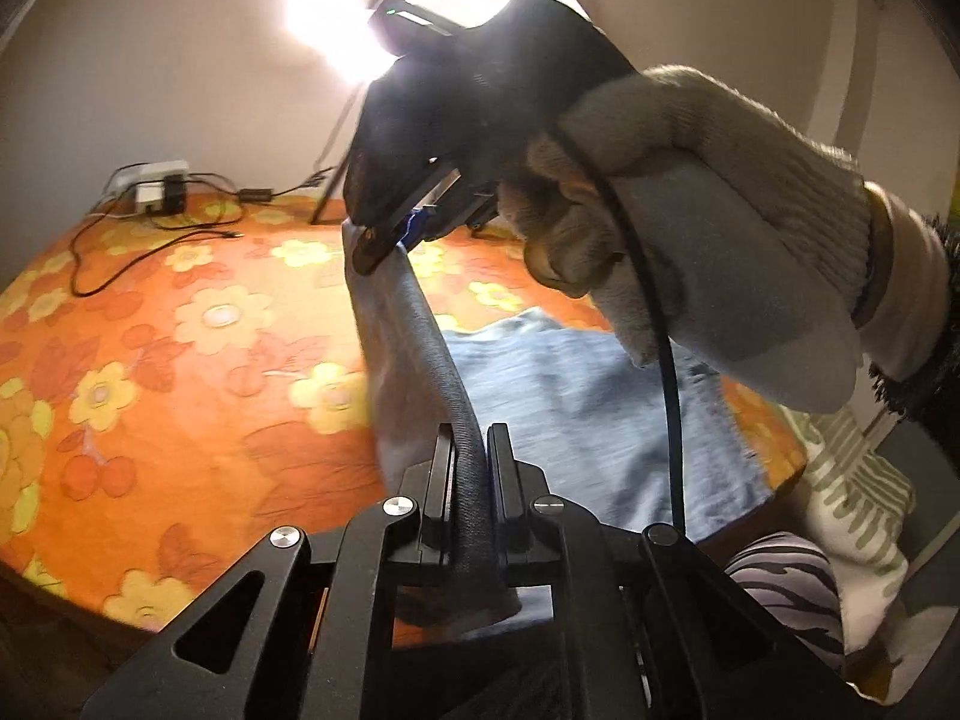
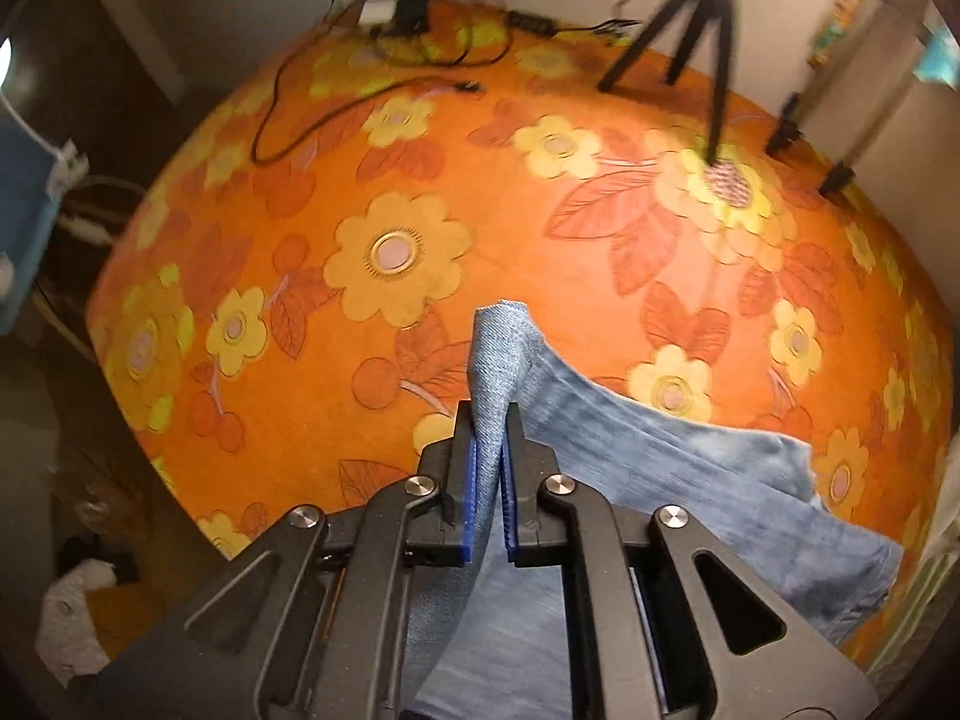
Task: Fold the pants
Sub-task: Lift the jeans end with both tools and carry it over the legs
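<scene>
Light blue denim pants [image 1: 570, 396] lie on an orange flowered tablecloth [image 1: 180, 360]. My left gripper [image 1: 474, 438] is shut on a dark rolled edge of the pants, which rises taut from it. That edge runs up to my right gripper [image 1: 375, 246], held by a gloved hand [image 1: 720, 228] and shut on its far end. In the right wrist view, my right gripper [image 2: 489, 420] pinches a fold of the pants [image 2: 501, 348] between blue pads [image 2: 471, 480], pointing steeply down. The rest of the pants [image 2: 690, 468] drape to the right, towards the table's edge.
A power strip with plugs and loose cables [image 1: 150, 186] sits at the table's far side. A black tripod [image 2: 708, 18] stands at the back right. Striped fabrics [image 1: 852, 480] lie beyond the right table edge. A blue box [image 2: 24, 210] is off the left edge.
</scene>
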The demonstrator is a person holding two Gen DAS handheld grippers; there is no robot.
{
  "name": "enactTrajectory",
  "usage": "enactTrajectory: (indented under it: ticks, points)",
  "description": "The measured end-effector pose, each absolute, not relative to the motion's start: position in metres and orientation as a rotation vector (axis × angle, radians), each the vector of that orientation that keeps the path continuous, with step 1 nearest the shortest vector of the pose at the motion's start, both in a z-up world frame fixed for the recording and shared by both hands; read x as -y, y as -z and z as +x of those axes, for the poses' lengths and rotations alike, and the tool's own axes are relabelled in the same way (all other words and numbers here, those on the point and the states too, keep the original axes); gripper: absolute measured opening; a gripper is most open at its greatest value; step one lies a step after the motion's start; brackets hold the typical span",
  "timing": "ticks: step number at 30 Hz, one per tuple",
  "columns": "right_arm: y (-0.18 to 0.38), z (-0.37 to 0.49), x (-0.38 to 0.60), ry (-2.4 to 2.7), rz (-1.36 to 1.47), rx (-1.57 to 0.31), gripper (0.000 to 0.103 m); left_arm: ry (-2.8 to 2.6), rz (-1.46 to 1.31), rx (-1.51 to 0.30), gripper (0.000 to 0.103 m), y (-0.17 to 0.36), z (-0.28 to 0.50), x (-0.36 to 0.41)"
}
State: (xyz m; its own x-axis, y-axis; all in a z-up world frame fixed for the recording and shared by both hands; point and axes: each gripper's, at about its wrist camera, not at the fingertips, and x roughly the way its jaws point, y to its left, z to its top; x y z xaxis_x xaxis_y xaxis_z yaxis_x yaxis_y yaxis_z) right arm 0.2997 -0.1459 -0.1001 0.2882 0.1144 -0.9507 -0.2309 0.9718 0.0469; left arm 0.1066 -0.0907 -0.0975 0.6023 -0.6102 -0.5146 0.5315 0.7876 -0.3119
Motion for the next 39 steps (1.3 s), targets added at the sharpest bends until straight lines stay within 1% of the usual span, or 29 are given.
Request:
enactTrajectory:
  ticks: [12,29,39]
  points:
    - [0.070,0.265,0.255,-0.177,0.064,-1.168,0.006,0.831,-0.094,-0.648,0.007,0.084,0.090,0.166]
    - [0.062,0.214,0.387,-0.075,0.190,-1.111,0.005,1.014,-0.015,-0.665,0.006,0.079,0.063,0.261]
    - [0.072,0.186,0.457,0.005,0.253,-1.101,0.005,1.111,0.029,-0.695,0.006,0.085,0.050,0.310]
